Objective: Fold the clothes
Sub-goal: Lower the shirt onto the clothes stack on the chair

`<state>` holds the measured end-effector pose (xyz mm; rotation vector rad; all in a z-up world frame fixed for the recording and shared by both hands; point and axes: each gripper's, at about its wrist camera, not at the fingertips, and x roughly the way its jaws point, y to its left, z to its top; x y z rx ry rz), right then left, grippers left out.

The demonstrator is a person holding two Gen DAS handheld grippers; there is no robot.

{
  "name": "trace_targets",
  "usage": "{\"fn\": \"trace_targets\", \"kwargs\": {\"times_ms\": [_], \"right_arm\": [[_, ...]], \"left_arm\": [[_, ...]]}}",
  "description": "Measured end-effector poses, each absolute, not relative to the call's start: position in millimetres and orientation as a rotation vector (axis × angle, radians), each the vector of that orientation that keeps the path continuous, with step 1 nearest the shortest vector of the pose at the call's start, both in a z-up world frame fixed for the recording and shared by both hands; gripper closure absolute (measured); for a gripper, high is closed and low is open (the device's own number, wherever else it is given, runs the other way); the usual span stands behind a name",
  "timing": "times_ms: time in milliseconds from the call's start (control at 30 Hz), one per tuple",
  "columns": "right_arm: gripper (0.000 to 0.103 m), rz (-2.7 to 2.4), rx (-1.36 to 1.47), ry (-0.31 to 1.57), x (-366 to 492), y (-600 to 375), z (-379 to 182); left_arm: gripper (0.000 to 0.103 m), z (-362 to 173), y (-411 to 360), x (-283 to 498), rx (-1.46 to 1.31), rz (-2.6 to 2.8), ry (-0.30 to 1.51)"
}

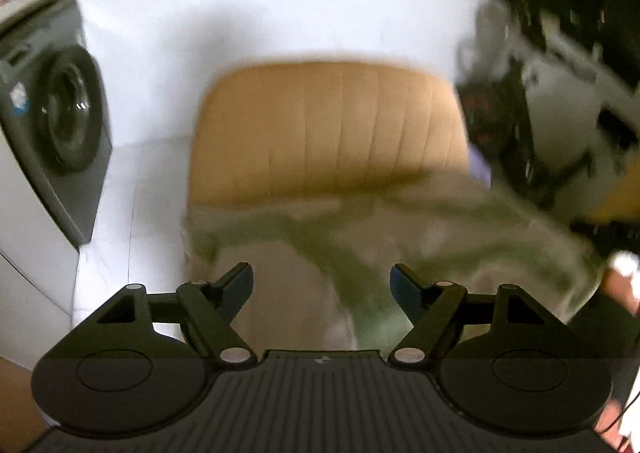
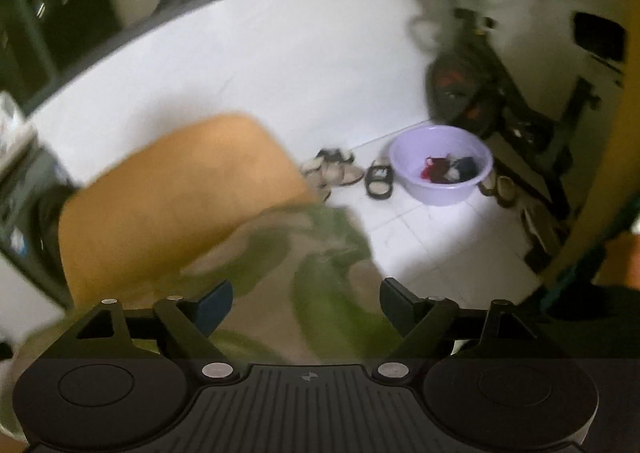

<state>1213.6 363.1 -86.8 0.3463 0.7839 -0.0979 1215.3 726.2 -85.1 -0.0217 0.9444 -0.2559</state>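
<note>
A beige garment with a green pattern (image 1: pixel 400 237) lies on the seat of an orange-tan chair (image 1: pixel 332 129). My left gripper (image 1: pixel 322 287) is open above the garment's near part, with nothing between its fingers. In the right wrist view the same garment (image 2: pixel 320 253) lies below and ahead of my right gripper (image 2: pixel 306 303), which is open and empty, with the chair back (image 2: pixel 180 189) to its left. Both views are blurred by motion.
A washing machine (image 1: pixel 60 125) stands at the left on the white tiled floor. A lilac basin (image 2: pixel 440 165) with a few dark and red clothes sits on the floor at the right, sandals (image 2: pixel 340 173) beside it. Dark exercise equipment (image 2: pixel 500 93) stands behind.
</note>
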Motion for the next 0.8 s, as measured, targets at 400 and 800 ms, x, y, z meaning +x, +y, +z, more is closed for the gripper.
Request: {"fn": "trace_targets", "kwargs": {"times_ms": [400,800], "right_arm": [[0.021,-0.023,0.195,0.966,1253,382,-147],[0.001,-0.082,0.157,0.952,1218,392,-83]], "left_arm": [[0.008,-125,762,1203,-0.18,-0.145,1.046],[0.007,-83,740,1183,-0.153,-0.071,1.016]]}}
